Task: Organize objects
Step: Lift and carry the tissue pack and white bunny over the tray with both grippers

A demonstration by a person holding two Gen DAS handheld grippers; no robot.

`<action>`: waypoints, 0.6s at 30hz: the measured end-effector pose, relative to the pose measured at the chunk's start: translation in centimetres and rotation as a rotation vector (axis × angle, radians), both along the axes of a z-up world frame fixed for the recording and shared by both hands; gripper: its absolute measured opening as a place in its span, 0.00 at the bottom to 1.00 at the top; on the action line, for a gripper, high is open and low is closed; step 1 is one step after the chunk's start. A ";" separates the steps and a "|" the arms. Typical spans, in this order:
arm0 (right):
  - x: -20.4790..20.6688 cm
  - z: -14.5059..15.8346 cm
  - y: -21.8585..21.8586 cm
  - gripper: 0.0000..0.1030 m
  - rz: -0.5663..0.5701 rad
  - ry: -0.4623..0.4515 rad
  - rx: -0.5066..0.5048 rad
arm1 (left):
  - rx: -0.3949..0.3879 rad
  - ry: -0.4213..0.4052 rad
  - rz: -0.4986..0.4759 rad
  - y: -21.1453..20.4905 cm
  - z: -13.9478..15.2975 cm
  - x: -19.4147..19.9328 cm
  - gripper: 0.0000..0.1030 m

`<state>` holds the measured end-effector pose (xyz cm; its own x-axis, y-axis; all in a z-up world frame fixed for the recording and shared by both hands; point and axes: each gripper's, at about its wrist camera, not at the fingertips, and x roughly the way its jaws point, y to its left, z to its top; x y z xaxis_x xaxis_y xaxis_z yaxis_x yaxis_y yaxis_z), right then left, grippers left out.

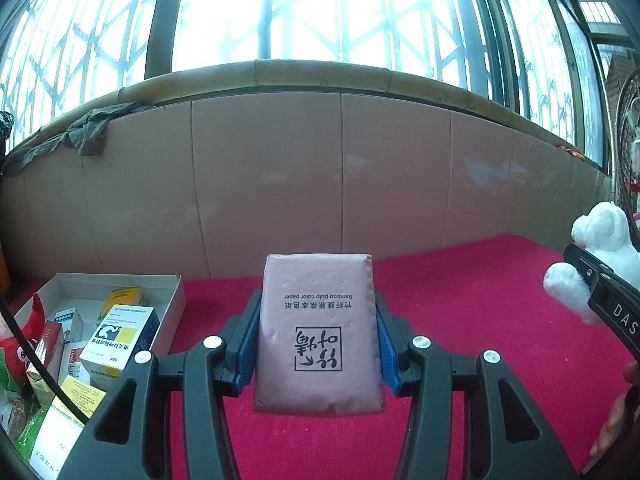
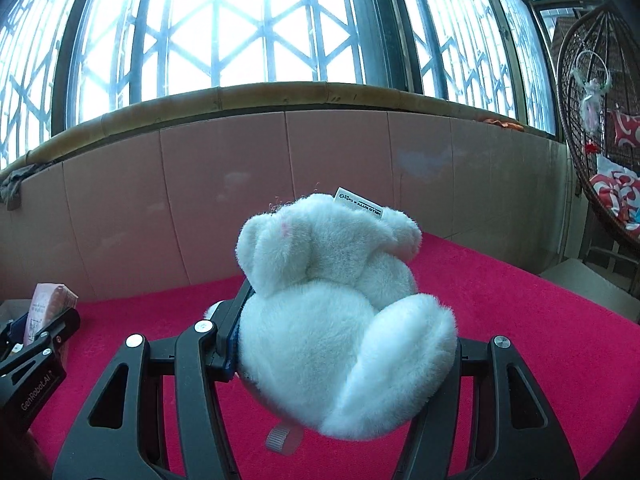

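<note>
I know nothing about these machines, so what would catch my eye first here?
Most striking is the fluffy white plush toy filling the right wrist view, pinched in the right claw above the red cloth. Next, the pink tissue pack clamped in the left claw, with a white box of medicine cartons at lower left. Bright latticed windows glow behind.

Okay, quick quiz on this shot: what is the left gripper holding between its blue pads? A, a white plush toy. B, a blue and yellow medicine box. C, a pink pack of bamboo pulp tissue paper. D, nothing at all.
C: in the left wrist view the left gripper has its blue pads pressed on both sides of the pink tissue pack, while the white plush toy sits in the right gripper.
</note>
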<state>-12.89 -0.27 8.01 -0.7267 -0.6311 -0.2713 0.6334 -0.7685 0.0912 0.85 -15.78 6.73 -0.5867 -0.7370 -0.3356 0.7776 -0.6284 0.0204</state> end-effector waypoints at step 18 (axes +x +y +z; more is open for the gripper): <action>6.1 0.7 3.3 0.56 0.134 0.005 -0.004 | -0.053 0.088 -0.099 6.6 1.4 7.0 0.48</action>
<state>-6.80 2.98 8.71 -0.6373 -0.7234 -0.2654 0.7306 -0.6768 0.0904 7.88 -9.22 8.16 -0.6831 -0.6892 -0.2416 0.7120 -0.7021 -0.0103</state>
